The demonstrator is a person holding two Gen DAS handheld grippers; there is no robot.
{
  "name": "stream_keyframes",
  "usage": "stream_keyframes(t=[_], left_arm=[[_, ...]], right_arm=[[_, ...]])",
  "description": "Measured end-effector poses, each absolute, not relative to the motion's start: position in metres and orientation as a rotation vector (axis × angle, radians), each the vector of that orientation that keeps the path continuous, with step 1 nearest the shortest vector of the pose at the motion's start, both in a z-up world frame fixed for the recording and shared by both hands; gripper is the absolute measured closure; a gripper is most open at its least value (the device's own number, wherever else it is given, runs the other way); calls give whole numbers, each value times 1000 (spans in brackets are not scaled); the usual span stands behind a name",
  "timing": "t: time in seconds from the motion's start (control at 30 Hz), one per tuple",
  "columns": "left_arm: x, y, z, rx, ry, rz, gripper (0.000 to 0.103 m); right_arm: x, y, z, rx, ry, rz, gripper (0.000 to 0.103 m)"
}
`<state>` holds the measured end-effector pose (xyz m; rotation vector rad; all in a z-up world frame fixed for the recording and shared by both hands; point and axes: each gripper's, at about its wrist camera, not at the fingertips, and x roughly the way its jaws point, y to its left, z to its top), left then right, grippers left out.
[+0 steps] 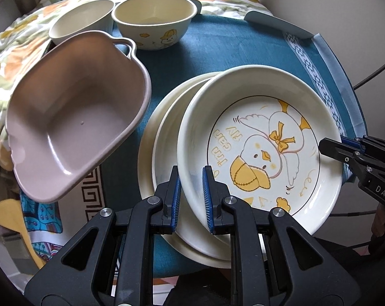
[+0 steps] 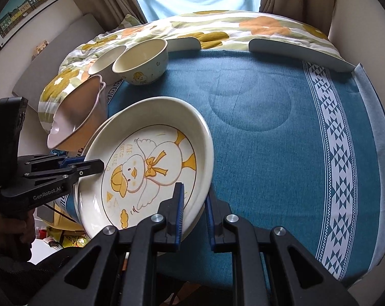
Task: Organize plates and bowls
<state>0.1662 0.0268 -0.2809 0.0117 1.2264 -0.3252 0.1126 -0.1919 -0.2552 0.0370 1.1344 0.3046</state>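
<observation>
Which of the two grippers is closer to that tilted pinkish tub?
Left. The left gripper clamps the duck plate on the rim beside the pinkish tub. The right gripper clamps the plate's opposite rim, with the whole plate between it and the tub.

Two handheld black grippers with blue-padded fingers are pointing steeply downward, working from opposite sides. The left gripper (image 1: 191,193) is clamping its jaws on the near-left rim of the duck plate (image 1: 263,158) — one pad inside the rim, one outside. The right gripper (image 2: 194,213) is pinching the same plate's opposite rim in the same manner, its jaws nearly closed. In the right wrist view, the left gripper is entering from the left edge, and a person's hand (image 2: 11,229) is wrapping around its handle — partly hidden in shadow.
</observation>
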Motion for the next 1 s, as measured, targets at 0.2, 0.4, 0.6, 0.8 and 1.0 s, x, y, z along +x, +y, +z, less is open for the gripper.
stream_keyframes(t=[0.2, 0.4, 0.6, 0.8, 1.0], left_arm=[[160, 15, -278, 134, 1186, -288, 88], [155, 7, -275, 235, 1148, -258, 87], [146, 1, -273, 337, 1106, -224, 86], [138, -13, -271, 470, 1043, -191, 86], [139, -9, -269, 449, 1048, -183, 86]], right_arm=[[109, -188, -256, 14, 1139, 305, 89], [109, -188, -257, 14, 1145, 314, 89], [111, -185, -258, -3, 1154, 328, 89], [115, -183, -259, -29, 1163, 328, 88], [117, -180, -261, -45, 1176, 325, 88]])
